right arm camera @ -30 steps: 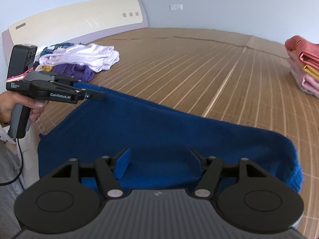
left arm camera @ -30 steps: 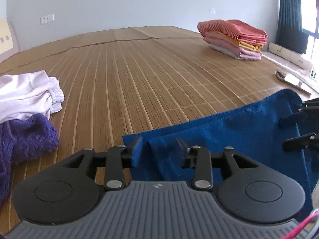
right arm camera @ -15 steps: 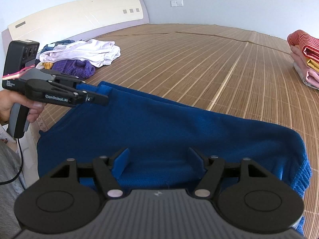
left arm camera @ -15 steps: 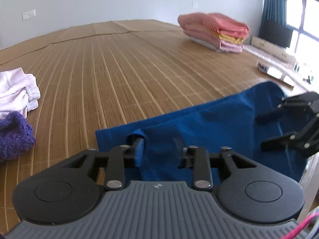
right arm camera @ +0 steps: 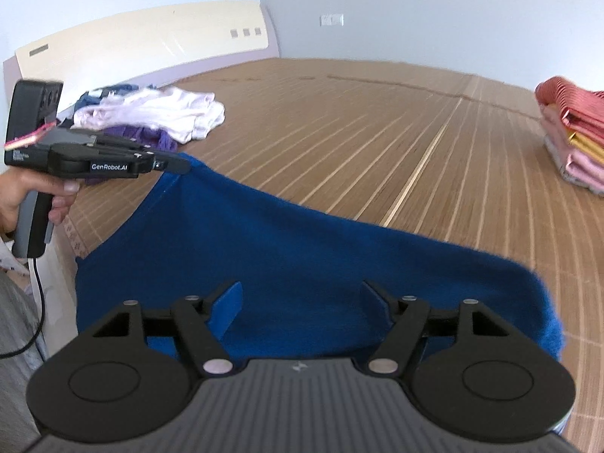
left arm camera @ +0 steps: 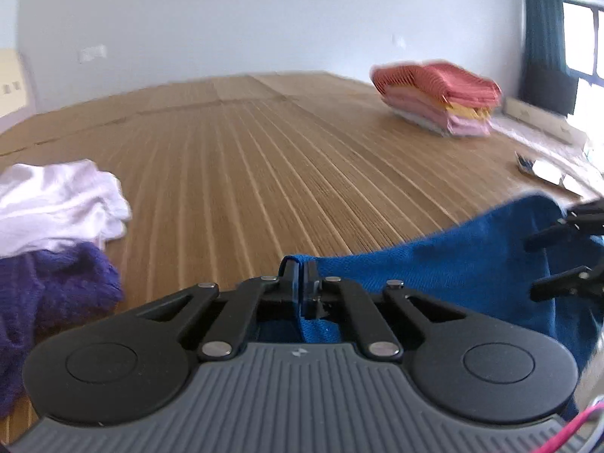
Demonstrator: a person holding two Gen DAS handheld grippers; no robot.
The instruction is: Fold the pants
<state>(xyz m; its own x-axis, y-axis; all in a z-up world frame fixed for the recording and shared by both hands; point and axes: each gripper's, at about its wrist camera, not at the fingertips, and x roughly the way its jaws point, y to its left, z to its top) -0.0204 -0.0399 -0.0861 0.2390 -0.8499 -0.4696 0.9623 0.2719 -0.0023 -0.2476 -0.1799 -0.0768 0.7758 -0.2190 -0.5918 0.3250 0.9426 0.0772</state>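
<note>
The blue pants [right arm camera: 302, 249] lie over the near edge of the bamboo mat, one corner raised. My left gripper [left arm camera: 301, 277] is shut on that corner of the blue pants [left arm camera: 445, 268]; in the right wrist view the left gripper [right arm camera: 177, 166] pinches the cloth's top left corner and lifts it. My right gripper [right arm camera: 302, 302] stands open over the near side of the cloth, with fabric between its spread fingers. From the left wrist view the right gripper [left arm camera: 558, 256] shows open at the far right, against the cloth's right edge.
A loose heap of white [left arm camera: 56, 204] and purple clothes [left arm camera: 49, 287] lies at the left. A folded stack of red, yellow and pink garments [left arm camera: 438, 98] sits at the far right of the bamboo mat [left arm camera: 264, 158]. A person's hand [right arm camera: 22, 196] holds the left gripper's handle.
My left gripper has shut on the corner of the blue pants and raised it. The right gripper stays open over the cloth.
</note>
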